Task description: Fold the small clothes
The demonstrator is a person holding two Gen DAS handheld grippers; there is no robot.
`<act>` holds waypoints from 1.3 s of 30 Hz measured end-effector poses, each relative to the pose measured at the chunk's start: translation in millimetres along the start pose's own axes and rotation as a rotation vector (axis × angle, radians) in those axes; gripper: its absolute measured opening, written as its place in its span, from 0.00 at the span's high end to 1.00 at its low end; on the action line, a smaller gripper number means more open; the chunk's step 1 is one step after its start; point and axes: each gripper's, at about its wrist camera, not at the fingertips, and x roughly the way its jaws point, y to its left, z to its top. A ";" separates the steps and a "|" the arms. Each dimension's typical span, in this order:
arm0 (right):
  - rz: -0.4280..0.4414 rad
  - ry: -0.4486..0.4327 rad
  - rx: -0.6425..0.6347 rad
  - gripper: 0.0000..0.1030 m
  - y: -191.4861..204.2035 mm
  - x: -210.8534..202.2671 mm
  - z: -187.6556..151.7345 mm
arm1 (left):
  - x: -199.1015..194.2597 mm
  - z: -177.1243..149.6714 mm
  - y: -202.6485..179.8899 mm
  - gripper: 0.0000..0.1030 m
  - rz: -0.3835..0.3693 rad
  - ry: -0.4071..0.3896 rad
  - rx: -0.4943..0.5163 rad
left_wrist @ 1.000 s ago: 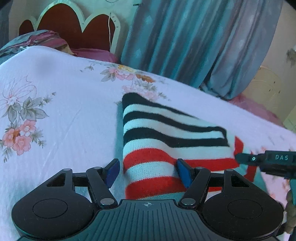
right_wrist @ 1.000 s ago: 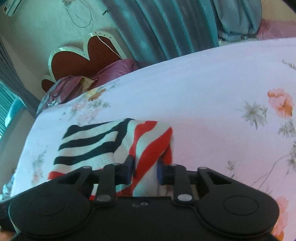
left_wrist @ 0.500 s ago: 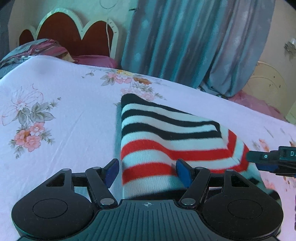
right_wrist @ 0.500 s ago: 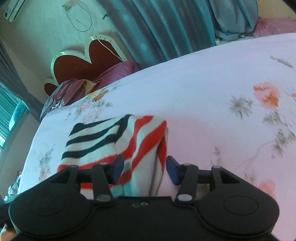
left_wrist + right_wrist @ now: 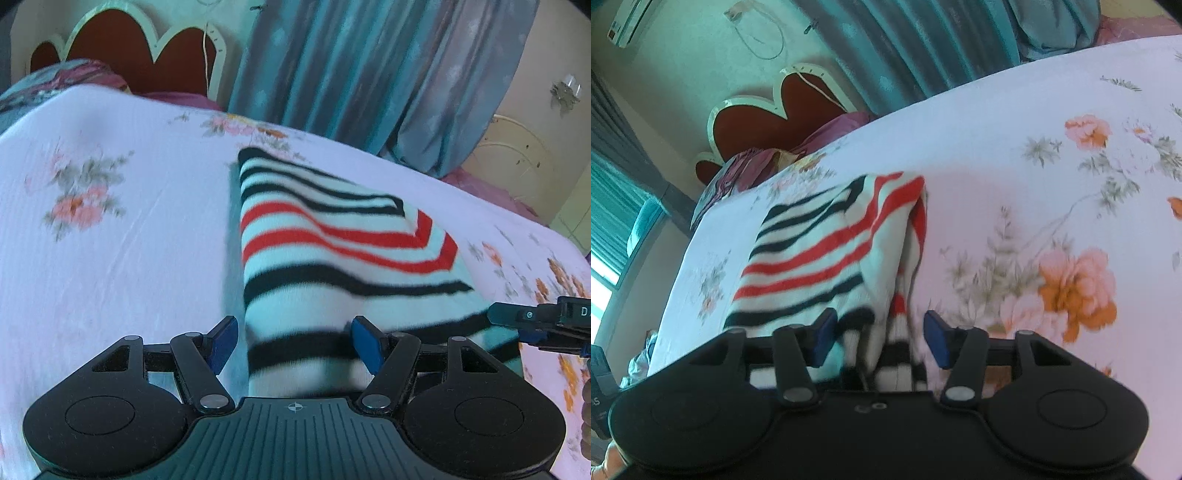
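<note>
A folded knit garment (image 5: 332, 236) with black, red and white stripes lies on the floral bed sheet (image 5: 129, 258). My left gripper (image 5: 293, 332) stands open at the garment's near end, its blue pads either side of the cloth and the left pad clear of it. In the right wrist view the same garment (image 5: 820, 251) shows layered folds along its right edge. My right gripper (image 5: 881, 328) straddles that near corner; its jaws are closing, with cloth between them and the pads not pressing on it. The right gripper's tip (image 5: 517, 321) also shows at the left wrist view's right edge.
A scalloped red headboard (image 5: 122, 59) and pillows (image 5: 55, 77) are at the far left. Teal curtains (image 5: 351, 74) hang behind the bed. The flowered sheet (image 5: 1015, 147) stretches to the right of the garment. A window (image 5: 605, 258) is at the left.
The right gripper let go of the garment's red-striped edge and its jaws parted. Both grippers drew back toward the near side, so more black-striped cloth shows in front of them.
</note>
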 end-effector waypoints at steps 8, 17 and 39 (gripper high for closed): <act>0.004 0.035 -0.033 0.91 10.8 -6.8 -23.6 | -9.6 -25.9 6.1 0.55 -0.040 0.019 -0.019; -0.006 0.075 0.042 0.96 -8.3 -0.9 -42.4 | -6.2 -28.1 7.5 0.57 -0.039 0.016 0.049; -0.134 0.004 -0.022 0.81 16.5 -27.9 -63.2 | -52.7 -17.7 -21.6 0.57 0.029 -0.096 0.190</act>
